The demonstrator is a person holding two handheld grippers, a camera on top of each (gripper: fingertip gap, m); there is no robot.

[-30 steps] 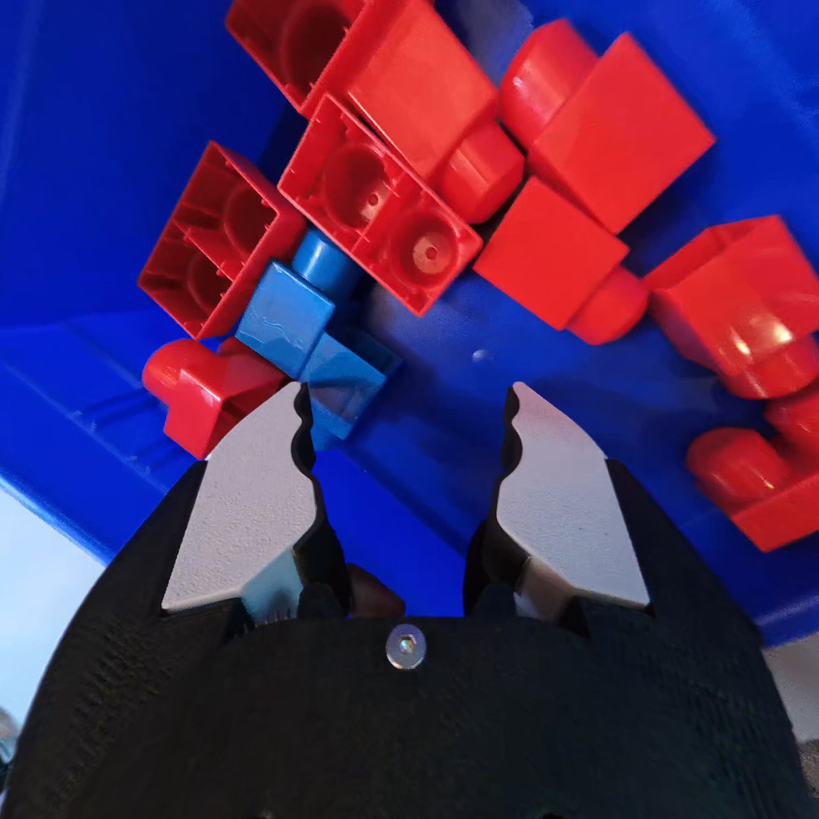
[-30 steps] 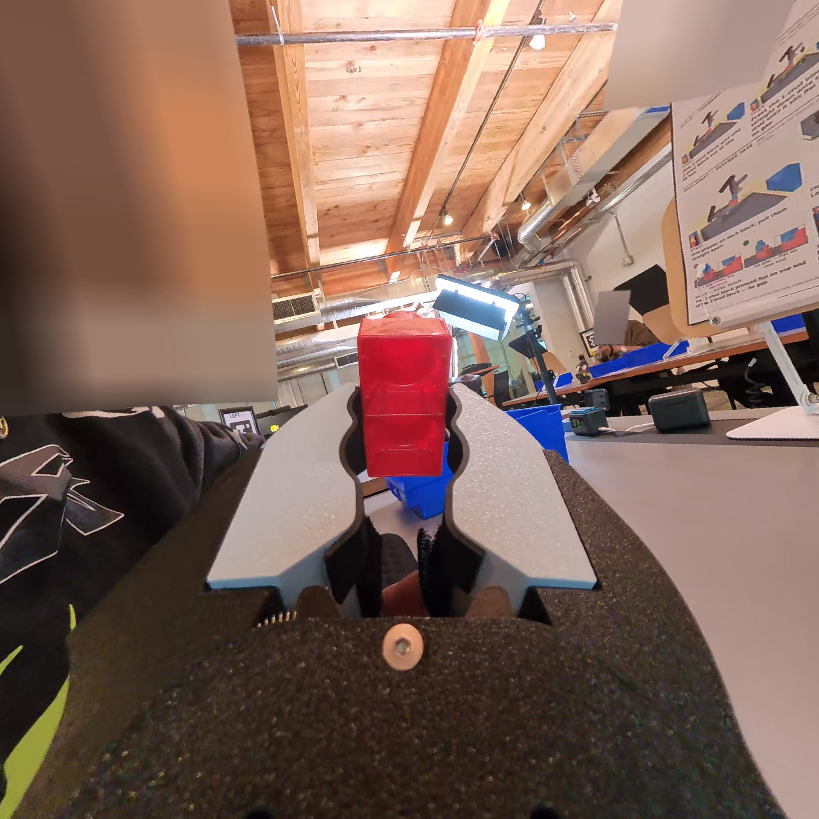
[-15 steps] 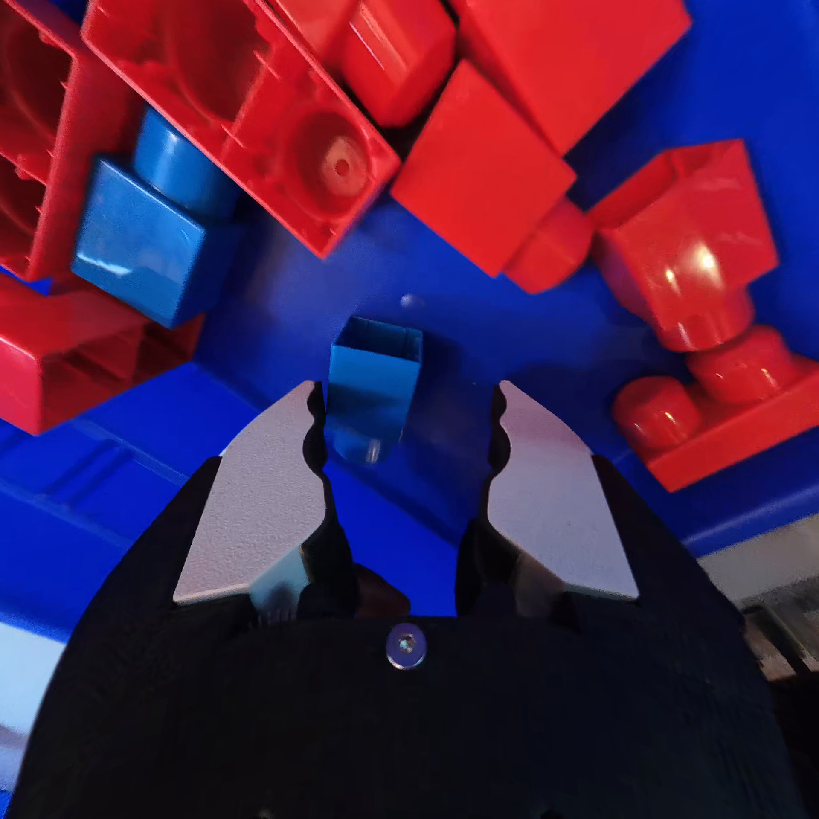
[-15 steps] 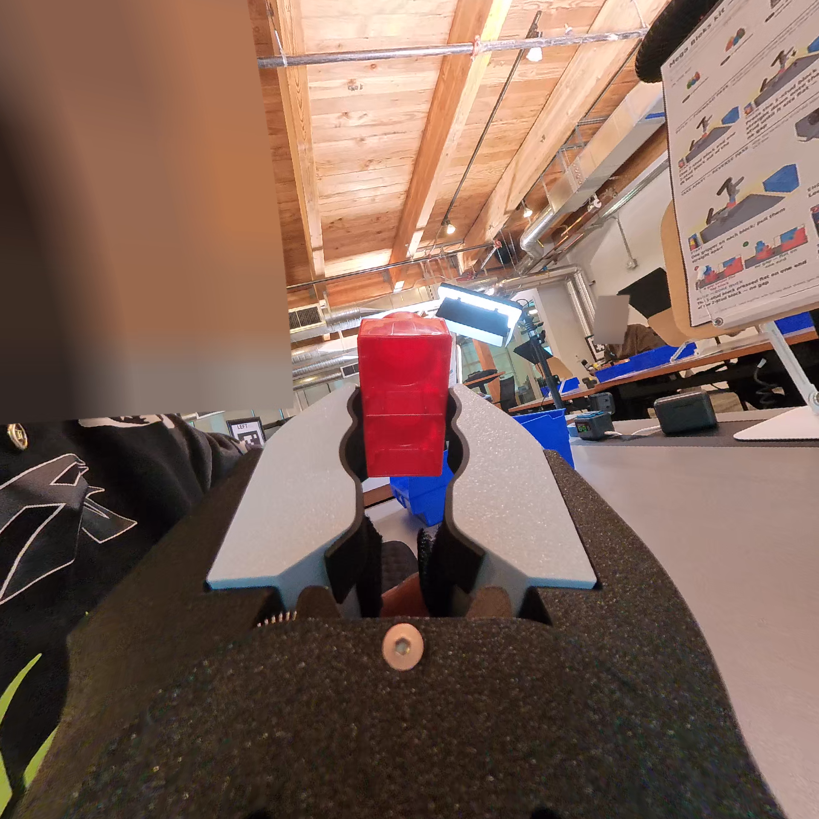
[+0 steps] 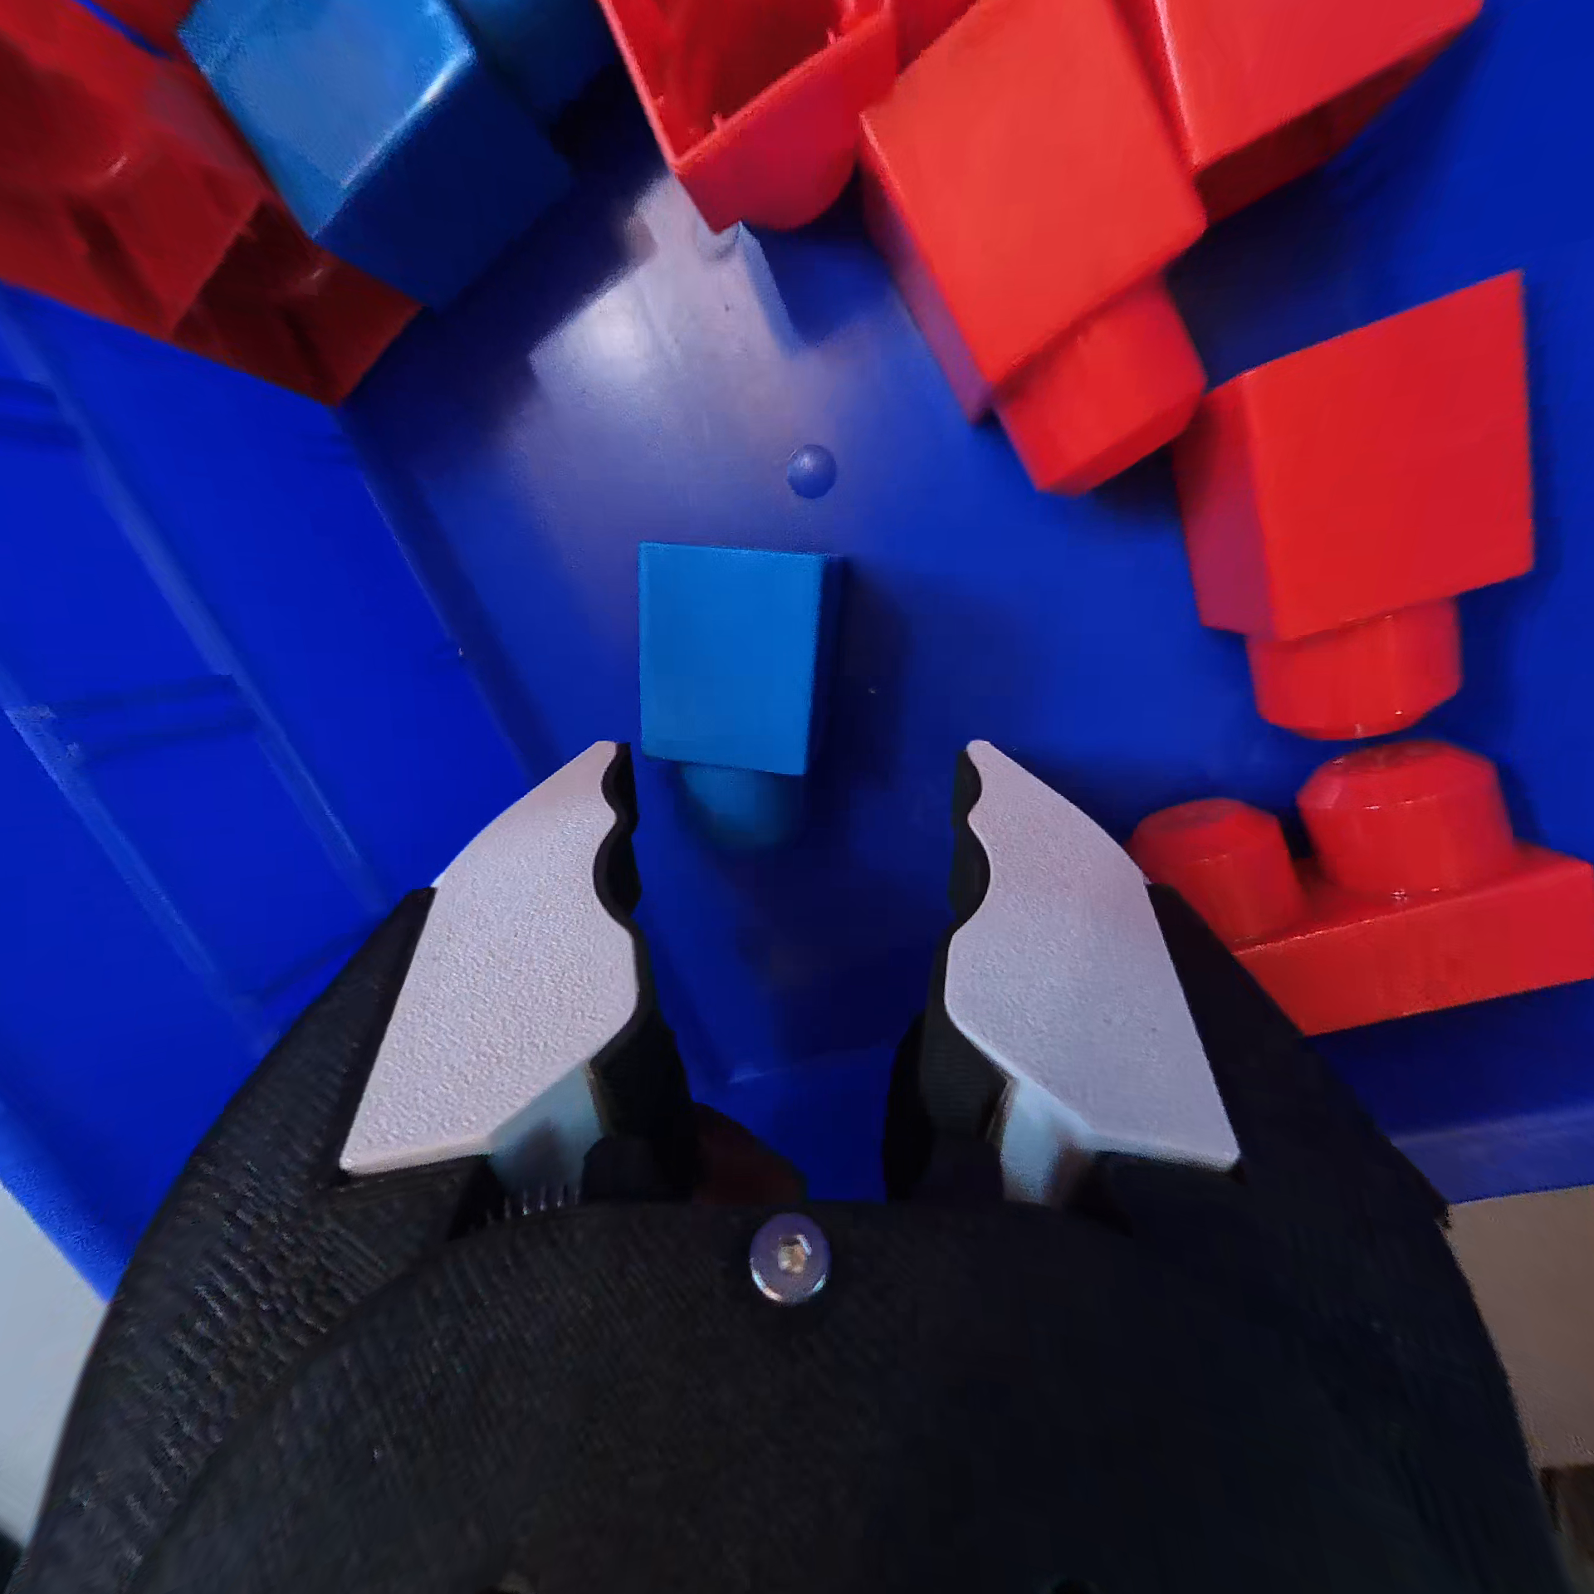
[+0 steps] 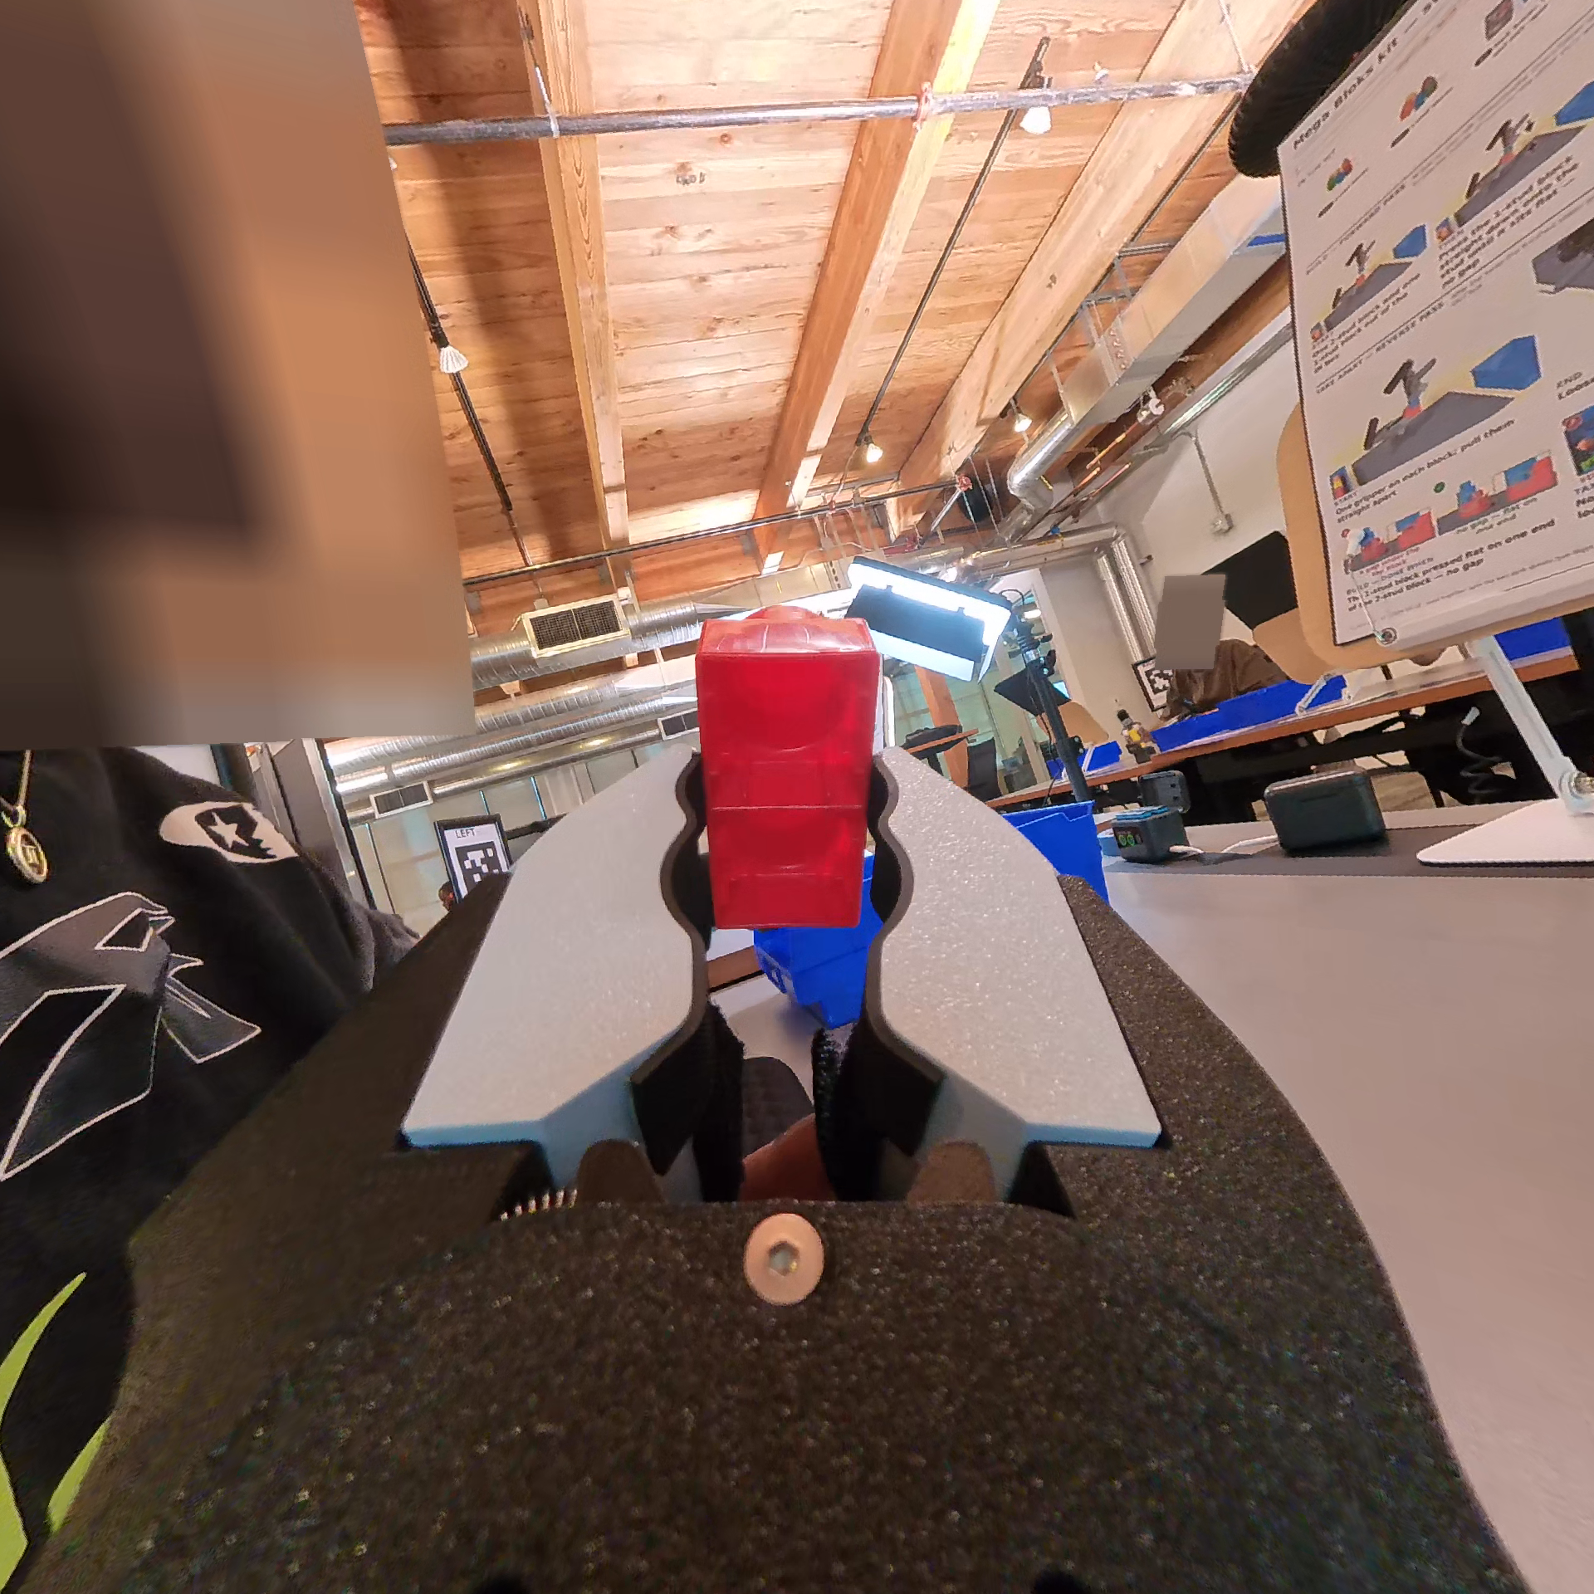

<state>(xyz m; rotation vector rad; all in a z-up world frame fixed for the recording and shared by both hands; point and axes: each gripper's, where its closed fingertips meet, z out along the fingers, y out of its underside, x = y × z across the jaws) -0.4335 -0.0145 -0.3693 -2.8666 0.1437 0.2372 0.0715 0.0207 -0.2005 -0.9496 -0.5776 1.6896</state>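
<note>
Hovering inside a blue bin [image 5: 259, 776], the left gripper [image 5: 792, 776] has its fingers open around a small blue block [image 5: 729, 660] on the bin floor, untouched. Right gripper [image 6: 783, 828] fingers clamp a red block [image 6: 781, 776].

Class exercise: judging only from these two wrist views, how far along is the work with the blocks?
Done: the right gripper is clamped on a translucent red plastic block, lifted above the grey table. In hand: the left gripper, jaws open, hangs over a small blue one-stud block on the blue bin floor. Left: that block is not yet gripped.
</note>
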